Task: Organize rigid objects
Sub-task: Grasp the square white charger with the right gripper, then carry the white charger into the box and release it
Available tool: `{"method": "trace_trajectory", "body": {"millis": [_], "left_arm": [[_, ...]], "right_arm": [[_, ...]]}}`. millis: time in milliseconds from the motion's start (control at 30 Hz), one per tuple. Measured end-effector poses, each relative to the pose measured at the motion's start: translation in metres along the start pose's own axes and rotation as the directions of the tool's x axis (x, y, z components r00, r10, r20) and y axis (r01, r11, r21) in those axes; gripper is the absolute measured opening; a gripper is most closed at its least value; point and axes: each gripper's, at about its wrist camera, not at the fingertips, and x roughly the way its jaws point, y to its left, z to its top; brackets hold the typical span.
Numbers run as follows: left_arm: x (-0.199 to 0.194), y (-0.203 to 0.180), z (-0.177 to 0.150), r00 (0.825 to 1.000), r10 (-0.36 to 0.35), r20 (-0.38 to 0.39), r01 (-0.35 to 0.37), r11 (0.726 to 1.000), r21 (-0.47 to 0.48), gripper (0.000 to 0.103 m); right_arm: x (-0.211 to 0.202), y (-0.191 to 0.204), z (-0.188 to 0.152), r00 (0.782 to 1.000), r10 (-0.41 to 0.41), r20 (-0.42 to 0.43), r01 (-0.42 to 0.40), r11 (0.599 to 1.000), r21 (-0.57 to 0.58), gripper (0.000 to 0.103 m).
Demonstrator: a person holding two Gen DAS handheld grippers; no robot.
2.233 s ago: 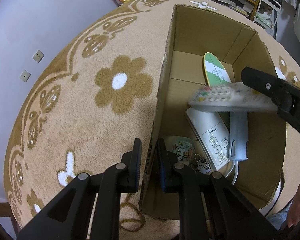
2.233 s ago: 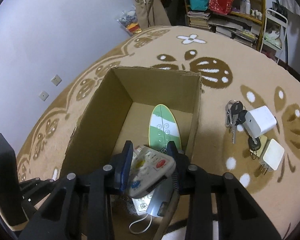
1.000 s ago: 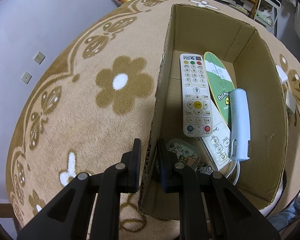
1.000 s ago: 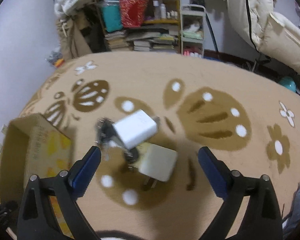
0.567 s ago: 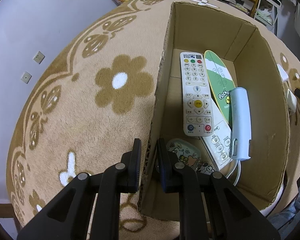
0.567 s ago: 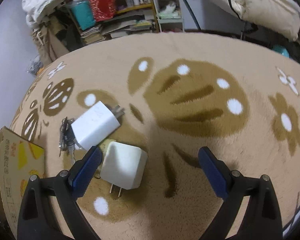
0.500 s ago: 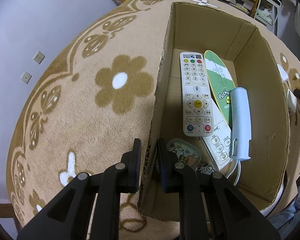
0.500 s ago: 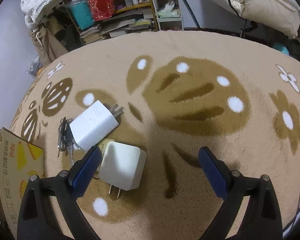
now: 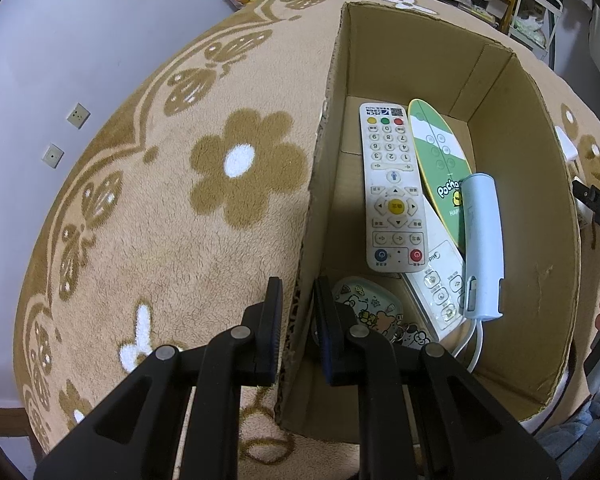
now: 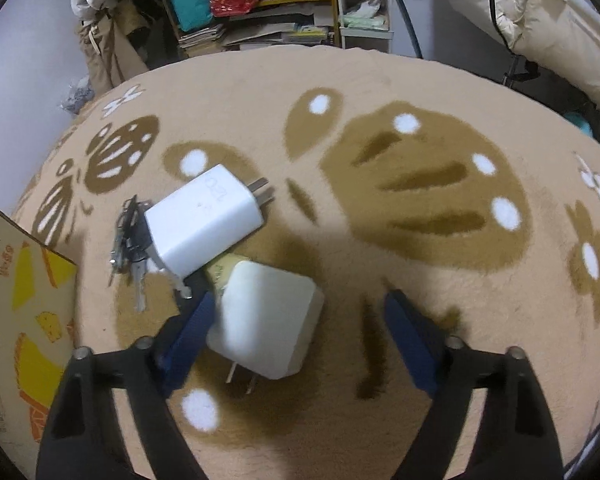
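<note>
In the left wrist view my left gripper [image 9: 296, 320] is shut on the near left wall of the open cardboard box [image 9: 320, 200]. Inside lie a white remote [image 9: 392, 188], a green oval remote [image 9: 440, 164], a pale blue device [image 9: 482, 240], a second white remote [image 9: 440, 280] and a cartoon-printed item [image 9: 368, 308]. In the right wrist view my right gripper [image 10: 300, 320] hangs low over the rug, its jaws closing around a cream charger [image 10: 268, 320]. The left pad is at the charger's edge and the right pad stands apart. A white charger [image 10: 204, 220] lies just beyond.
A bunch of keys [image 10: 128, 240] and a yellow tag [image 10: 220, 270] lie beside the chargers on the tan patterned rug [image 10: 420, 200]. The box's printed corner [image 10: 20, 300] is at the left. Shelves [image 10: 260, 8] and bedding stand behind.
The right gripper let go of the white remote into the box, swung over to the chargers, sank toward the cream one and narrowed its jaws. The left gripper kept its grip.
</note>
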Motion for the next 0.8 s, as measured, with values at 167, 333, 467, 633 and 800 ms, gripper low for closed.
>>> {"method": "trace_trajectory", "body": {"millis": [167, 333, 467, 633, 800], "left_arm": [[0.0, 0.0, 0.0, 1.0, 0.0, 0.0, 0.0, 1.0, 0.002, 0.016], [0.0, 0.0, 0.0, 1.0, 0.0, 0.0, 0.0, 1.0, 0.001, 0.016], [0.002, -0.001, 0.0, 1.0, -0.001, -0.006, 0.001, 1.0, 0.002, 0.016], [0.002, -0.001, 0.0, 1.0, 0.0, -0.005, 0.0, 1.0, 0.003, 0.016], [0.003, -0.001, 0.0, 1.0, -0.001, -0.004, 0.001, 1.0, 0.0, 0.016]], "right_arm": [[-0.001, 0.007, 0.001, 1.0, 0.005, -0.026, -0.005, 1.0, -0.001, 0.068], [0.001, 0.017, -0.002, 1.0, -0.012, -0.028, 0.011, 0.999, -0.04, 0.067], [0.001, 0.016, 0.0, 0.999, -0.019, -0.03, 0.018, 1.0, -0.025, 0.055], [0.003, 0.017, -0.001, 0.999, -0.03, -0.042, 0.028, 0.999, -0.027, 0.055], [-0.001, 0.021, 0.001, 0.997, -0.058, -0.041, 0.056, 0.997, -0.045, 0.052]]}}
